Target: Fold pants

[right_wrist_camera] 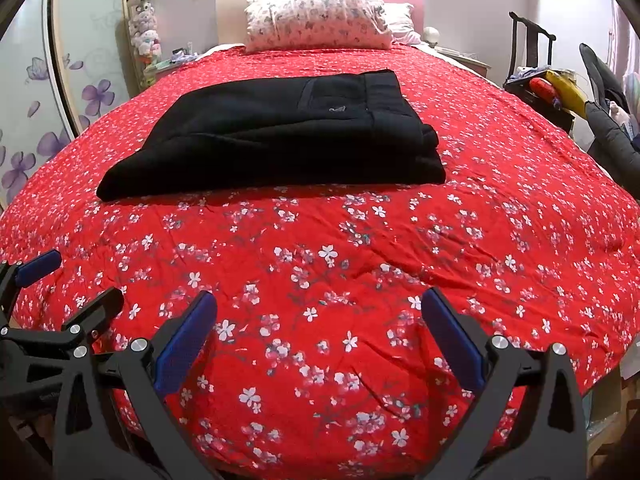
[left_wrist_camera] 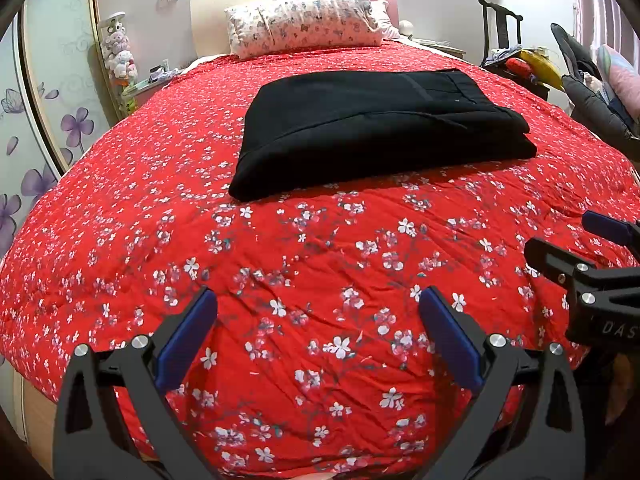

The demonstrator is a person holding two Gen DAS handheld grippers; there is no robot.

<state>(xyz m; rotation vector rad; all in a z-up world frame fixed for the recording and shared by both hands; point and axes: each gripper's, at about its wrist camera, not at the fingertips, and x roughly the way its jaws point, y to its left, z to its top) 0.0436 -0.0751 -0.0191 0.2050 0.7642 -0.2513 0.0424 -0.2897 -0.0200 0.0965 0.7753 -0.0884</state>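
Pants, black and made of thick soft cloth [left_wrist_camera: 380, 128], lie folded in a neat flat stack on the red bed cover with small white flowers [left_wrist_camera: 320, 280]. They sit in the middle of the bed, closer to the head end than to the foot edge, and a bit below the flowery pillow [left_wrist_camera: 304, 24]. The waistband and a pocket show on top, toward the right side of the stack. The layers lie one on another with edges fairly even. No pant leg hangs out loose. So the folding looks done, or very nearly done. At most a little pat to tidy the edges may be left, but that is only a guess.

Both claws are near the foot edge of the bed, well apart from the pants. The left gripper [left_wrist_camera: 318, 344] has its two blue-padded fingers [left_wrist_camera: 186, 340] spread wide apart, with nothing between them. The right gripper [right_wrist_camera: 320, 344] is the same: fingers wide apart and holding nothing. Both point forward along the bed toward the pants and hang just above the cover. They sit side by side, and each one peeks into the other's view at the edge.
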